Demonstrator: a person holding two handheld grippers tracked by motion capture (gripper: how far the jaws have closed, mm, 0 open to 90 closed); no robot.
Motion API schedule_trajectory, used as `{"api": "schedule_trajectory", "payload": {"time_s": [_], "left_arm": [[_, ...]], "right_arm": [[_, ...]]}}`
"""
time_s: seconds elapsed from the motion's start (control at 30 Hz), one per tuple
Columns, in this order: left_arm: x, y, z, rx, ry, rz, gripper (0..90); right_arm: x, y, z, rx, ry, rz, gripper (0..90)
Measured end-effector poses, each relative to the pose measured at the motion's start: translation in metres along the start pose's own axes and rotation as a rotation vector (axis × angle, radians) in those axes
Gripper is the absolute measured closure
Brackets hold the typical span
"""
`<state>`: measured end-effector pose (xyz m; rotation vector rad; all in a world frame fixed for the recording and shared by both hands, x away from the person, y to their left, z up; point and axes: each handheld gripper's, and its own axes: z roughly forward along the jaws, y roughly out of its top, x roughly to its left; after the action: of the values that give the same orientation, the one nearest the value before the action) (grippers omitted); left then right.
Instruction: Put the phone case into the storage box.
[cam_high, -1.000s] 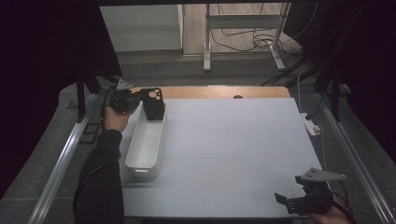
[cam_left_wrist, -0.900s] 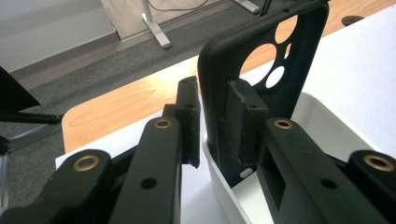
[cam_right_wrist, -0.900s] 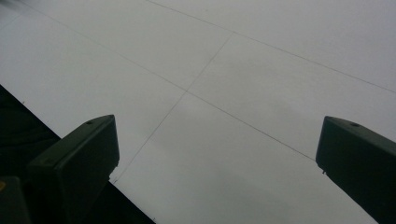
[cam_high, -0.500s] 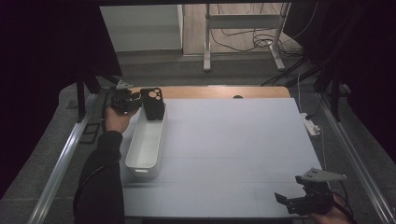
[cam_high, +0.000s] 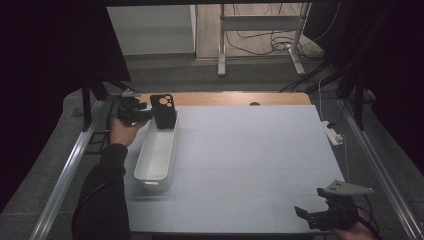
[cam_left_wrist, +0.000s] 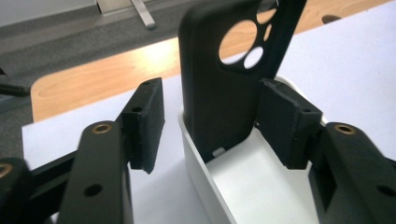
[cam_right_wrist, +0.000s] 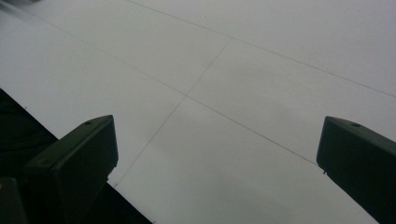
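Phone case (cam_left_wrist: 219, 84) stands upright, long axis vertical, in tray (cam_high: 156, 155) at table's far-left corner. L gripper (cam_high: 142, 114) just opening, pads off the case btw them. R gripper (cam_high: 327, 212) wide open, empty, near-right corner.

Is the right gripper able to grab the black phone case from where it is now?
Probably not: the right gripper sits at the table's near corner, while the phone case stands in the white bin far across.

Lab: black curtains (cam_high: 50, 60), framed table (cam_high: 250, 165), floor cables (cam_high: 260, 42).
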<state>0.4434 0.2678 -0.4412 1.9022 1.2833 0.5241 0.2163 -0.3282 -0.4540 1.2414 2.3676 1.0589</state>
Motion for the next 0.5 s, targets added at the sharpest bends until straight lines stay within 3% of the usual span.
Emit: {"api": "schedule_trajectory", "payload": {"time_s": [0.27,0.5], "left_arm": [[-0.002,-0.006,-0.008,0.015,-0.027,-0.006,29.7],[0.0,-0.011,-0.016,0.015,-0.077,-0.044,17.3]], "right_arm": [[0.0,0.0,0.0,0.0,-0.002,-0.004,0.0],[0.001,0.0,0.0,0.003,-0.005,-0.01,0.0]]}}
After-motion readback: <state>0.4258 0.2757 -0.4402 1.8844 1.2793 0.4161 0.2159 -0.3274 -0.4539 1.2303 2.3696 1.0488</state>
